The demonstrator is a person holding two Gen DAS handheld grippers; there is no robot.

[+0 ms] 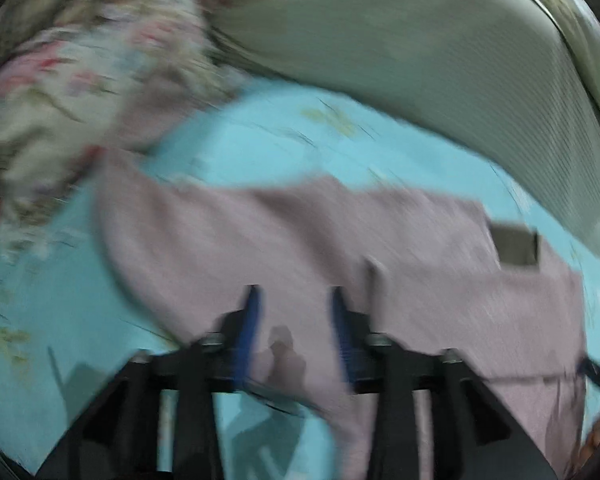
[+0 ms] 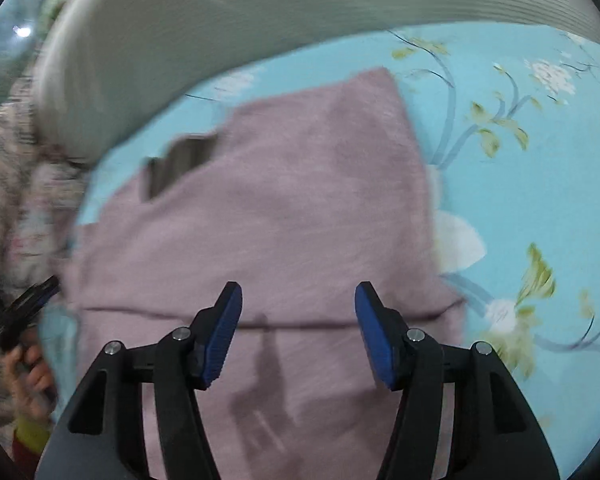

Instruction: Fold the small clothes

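- On the bed, over the turquoise floral sheet (image 2: 520,160), lies the mauve garment (image 2: 280,208), spread mostly flat with a grey neck label (image 2: 180,164) showing near its far-left edge in the right wrist view.
- Right tool (image 2: 299,300): jaws well apart, nothing between them, poised above the garment's near part, where a crease line crosses.
- Left tool (image 1: 294,304): jaws apart, nothing gripped; it sits over the garment's near edge. That view is motion-blurred, so contact with the cloth cannot be judged.
- A floral quilt (image 1: 80,80) is bunched just beside the garment's sleeve end; a grey headboard (image 1: 420,60) stands behind.
- Judgement: the step is taking hold for a fold. Each tool should pinch one layer only at matching edge points, lift together, and lay the fold square.
- Risk: catching the sheet along with the cloth.
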